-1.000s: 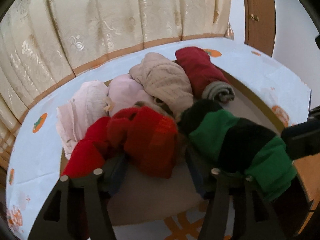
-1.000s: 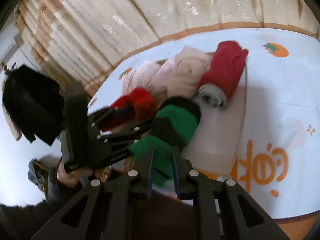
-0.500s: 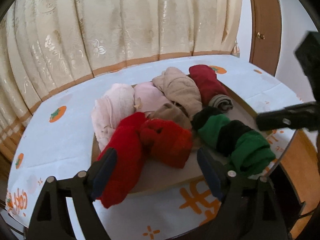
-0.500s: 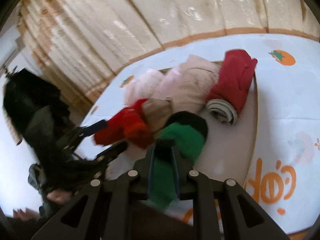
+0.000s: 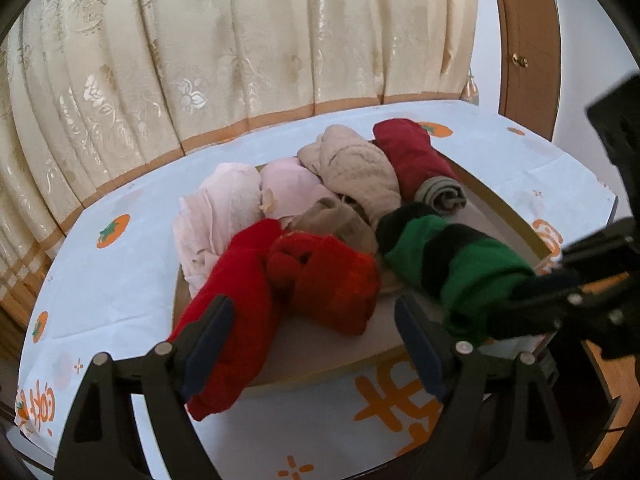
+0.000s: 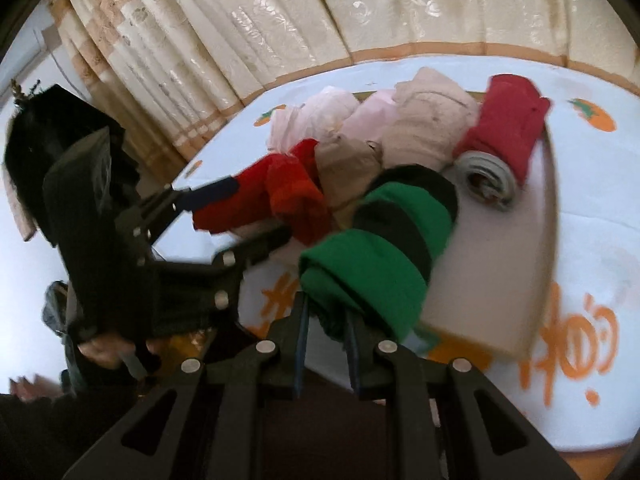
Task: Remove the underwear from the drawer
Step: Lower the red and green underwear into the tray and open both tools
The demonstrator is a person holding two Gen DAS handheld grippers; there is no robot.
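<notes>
A shallow wooden drawer (image 5: 500, 208) (image 6: 548, 200) sits on the tablecloth with several rolled underwear in it. A green and black pair (image 6: 380, 248) (image 5: 460, 268) hangs over the drawer's near edge, with my right gripper (image 6: 326, 322) (image 5: 560, 292) shut on its lower end. My left gripper (image 5: 312, 332) (image 6: 240, 216) is open and holds nothing. It hovers just before a bright red pair (image 5: 240, 300) (image 6: 224, 204) that droops over the front rim, next to a red-orange bundle (image 5: 328, 280).
Farther back in the drawer lie pale pink pieces (image 5: 224, 204), a beige roll (image 5: 356, 168), a dark red roll (image 5: 412, 156) and a grey striped roll (image 5: 440, 196). The white cloth with orange prints (image 5: 112, 288) covers the table. Cream curtains (image 5: 240, 40) hang behind, and a wooden door (image 5: 524, 40) stands at right.
My left gripper opened, let go of the red pair and drew back; the red pair now lies over the front rim. My right gripper pulled the green pair nearer.
</notes>
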